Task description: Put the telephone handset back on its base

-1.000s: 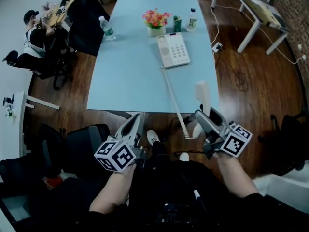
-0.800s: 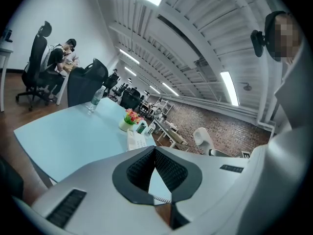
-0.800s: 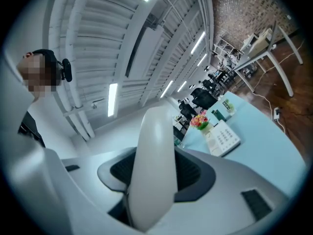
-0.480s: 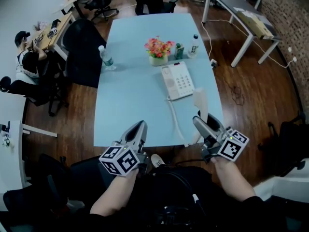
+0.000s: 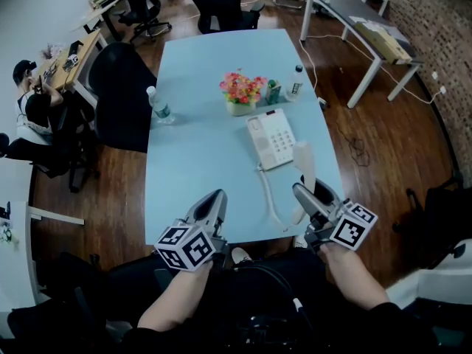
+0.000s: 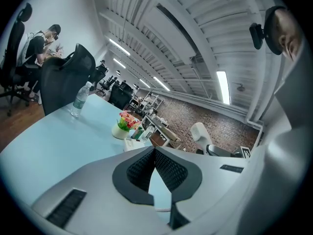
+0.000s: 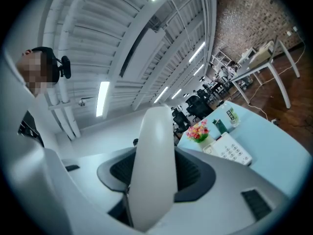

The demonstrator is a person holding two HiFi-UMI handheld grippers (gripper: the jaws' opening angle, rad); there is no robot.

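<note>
The white telephone base [image 5: 271,143] lies on the light blue table [image 5: 199,161], right of its middle, with its keypad showing. My right gripper [image 5: 304,192] is shut on the white handset [image 5: 304,164], which stands upright over the table's near right edge, just beside the base. The handset [image 7: 154,165] fills the gap between the jaws in the right gripper view, with the base [image 7: 227,148] beyond. The cord [image 5: 267,194] runs from the base toward the near edge. My left gripper [image 5: 216,199] hovers at the near edge, shut and empty, its pads [image 6: 146,168] meeting at the tips.
A pot of flowers [image 5: 240,94], a small green carton [image 5: 273,93] and a bottle [image 5: 296,82] stand behind the base. A water bottle [image 5: 157,105] stands at the table's left edge. Office chairs [image 5: 118,87], a seated person [image 5: 29,105] and a desk [image 5: 369,28] surround the table.
Both grippers have come in toward the table. The handset, earlier off the near right corner, now stands over the edge beside the base. The right grip has not changed.
</note>
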